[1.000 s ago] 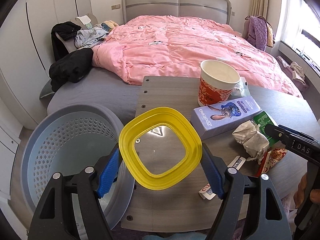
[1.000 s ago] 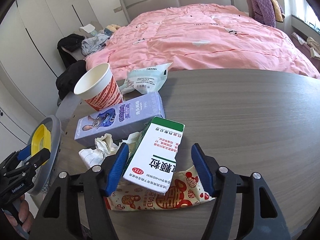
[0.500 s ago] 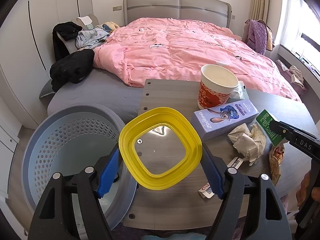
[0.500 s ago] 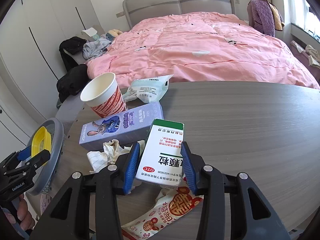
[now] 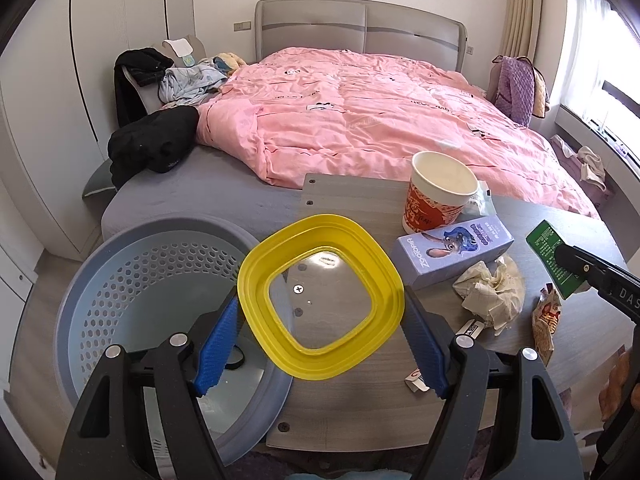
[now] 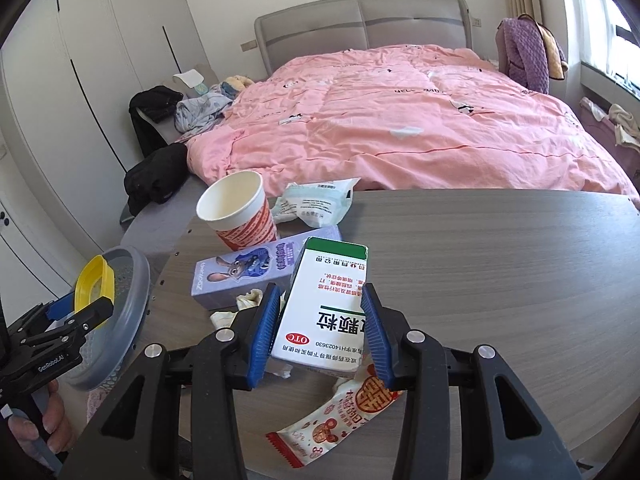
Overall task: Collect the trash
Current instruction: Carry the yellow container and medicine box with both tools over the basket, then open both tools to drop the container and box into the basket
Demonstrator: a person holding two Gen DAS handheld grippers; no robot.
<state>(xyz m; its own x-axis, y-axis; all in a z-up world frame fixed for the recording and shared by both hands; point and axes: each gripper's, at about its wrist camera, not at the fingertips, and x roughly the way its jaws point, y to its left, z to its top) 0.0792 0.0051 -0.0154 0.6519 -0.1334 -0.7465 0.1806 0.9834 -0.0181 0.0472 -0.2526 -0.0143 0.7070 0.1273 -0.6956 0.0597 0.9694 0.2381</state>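
Note:
My right gripper [image 6: 320, 294] is shut on a white and green medicine box [image 6: 332, 264], which it holds tilted just above the grey wood table [image 6: 480, 280]. In the left wrist view the box [image 5: 550, 254] shows its green back at the far right. My left gripper [image 5: 320, 300] is shut on a yellow square lid [image 5: 256, 280] with a clear middle, held over the table's left edge. A blue-grey perforated basket [image 5: 160, 226] stands on the floor right beside that edge. On the table lie a paper cup [image 6: 236, 212], a purple cartoon box [image 6: 256, 272], a crumpled tissue [image 5: 492, 292] and a red and white snack wrapper [image 6: 340, 412].
A pale green packet [image 6: 320, 200] lies behind the cup, and a small paper scrap [image 5: 416, 382] sits near the table's front. Beyond the table is a bed with a pink duvet [image 6: 400, 120] and dark clothes [image 5: 152, 140]. A hand [image 6: 52, 424] holds the left gripper.
The right gripper's jaws have closed on the medicine box and raised it off the snack wrapper. The left gripper still holds the yellow lid and has risen slightly.

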